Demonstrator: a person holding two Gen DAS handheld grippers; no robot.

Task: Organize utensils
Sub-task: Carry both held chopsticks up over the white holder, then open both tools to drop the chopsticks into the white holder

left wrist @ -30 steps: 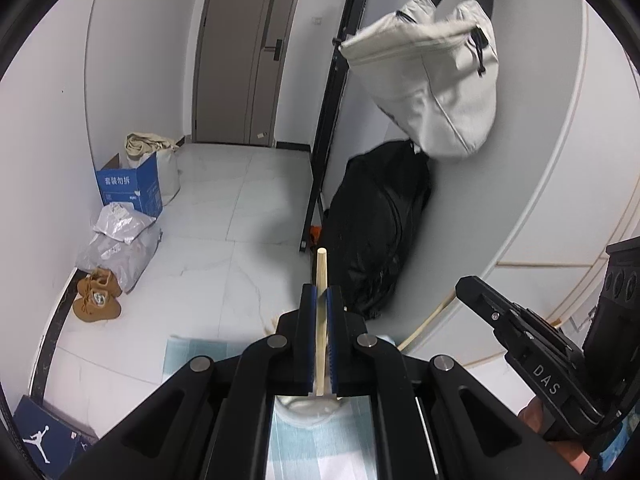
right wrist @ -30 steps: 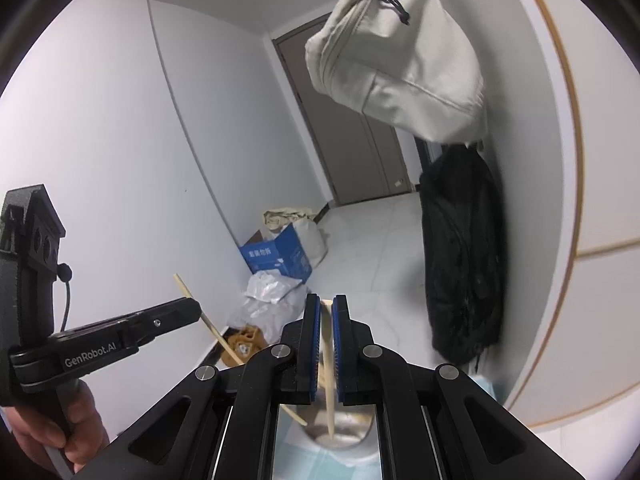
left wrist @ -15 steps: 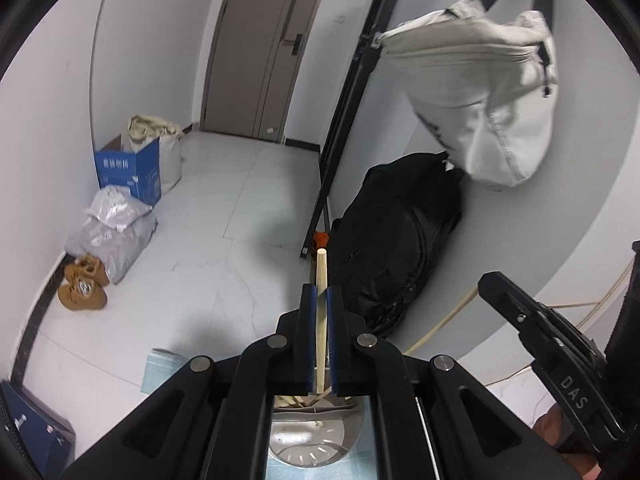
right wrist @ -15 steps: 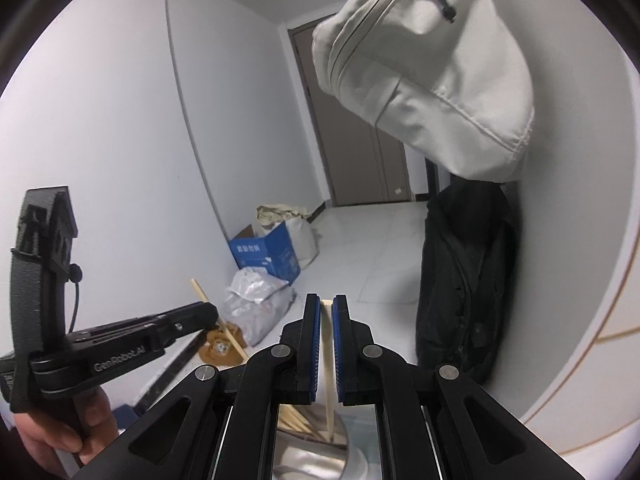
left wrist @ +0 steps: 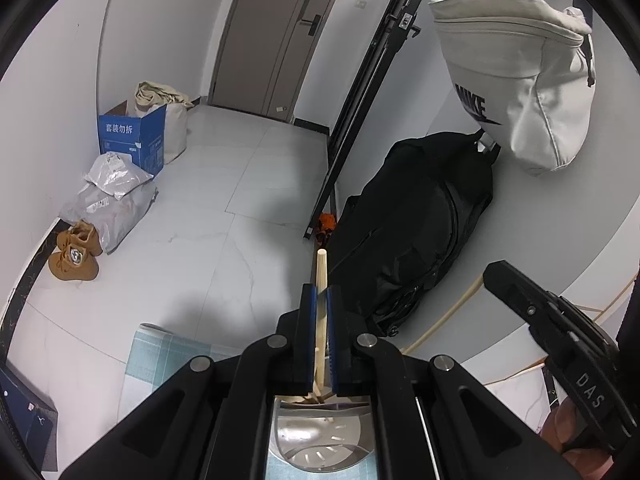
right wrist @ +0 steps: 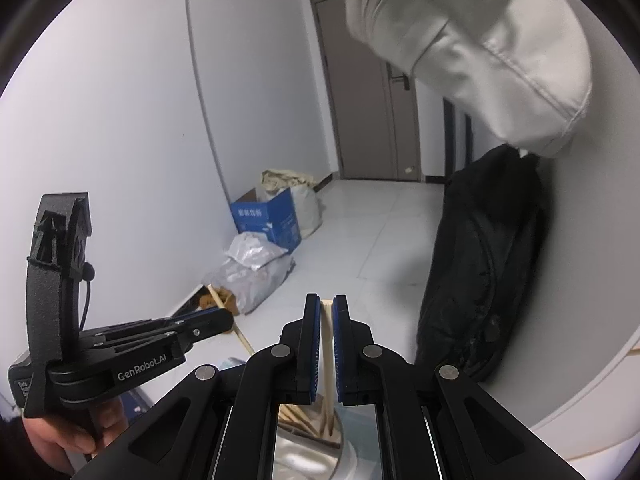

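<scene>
My left gripper [left wrist: 319, 294] is shut on a pale wooden chopstick [left wrist: 321, 276] held upright; its lower end reaches into a shiny metal utensil holder [left wrist: 320, 440] standing on a light blue checked cloth [left wrist: 160, 356]. My right gripper [right wrist: 327, 308] holds another wooden chopstick [right wrist: 327, 344] between its blue pads, with small gaps on both sides; its lower end is in the same holder [right wrist: 304, 452], among several chopsticks. The left gripper also shows in the right wrist view [right wrist: 224, 318] with its chopstick [right wrist: 230, 320]. The right gripper shows at the right in the left wrist view [left wrist: 496, 276].
A black backpack [left wrist: 420, 224] leans on the right wall under a hanging white Nike bag [left wrist: 516, 80]. A blue box [left wrist: 132, 136], grey plastic bags [left wrist: 112, 200] and brown shoes [left wrist: 74, 256] lie by the left wall. A black stand pole [left wrist: 360, 92] rises beside the backpack.
Both grippers have tilted downward with their chopsticks, and the metal holder has come into view beneath them. The right gripper's pads have parted slightly around its chopstick.
</scene>
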